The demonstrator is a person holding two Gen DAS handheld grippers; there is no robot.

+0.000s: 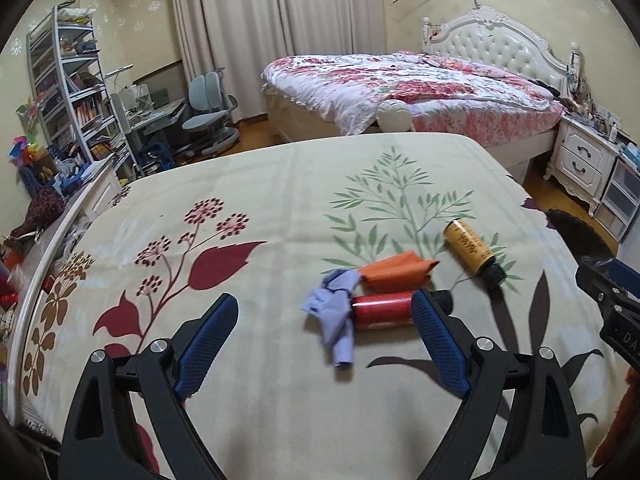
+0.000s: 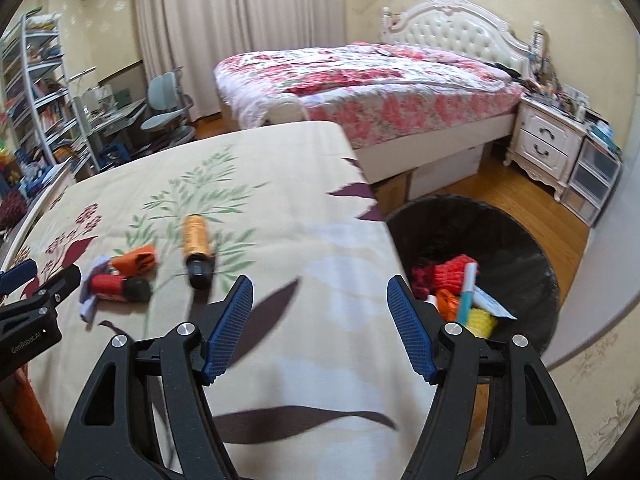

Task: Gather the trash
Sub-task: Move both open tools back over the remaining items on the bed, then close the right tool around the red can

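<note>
Hovering my left gripper (image 1: 324, 312), ribbed blue pads spread, over crumpled lilac paper (image 1: 334, 312) and glossy red bottle (image 1: 382, 309); right gripper (image 2: 320, 300) spread too.

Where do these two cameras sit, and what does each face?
Left wrist: rides the left tongs, facing the red can, orange wrapper and blue paper; the right tongs' edge shows.
Right wrist: rides the right tongs, facing the tablecloth edge and trash bin; the left tongs show.
Shared: the orange bottle.
</note>
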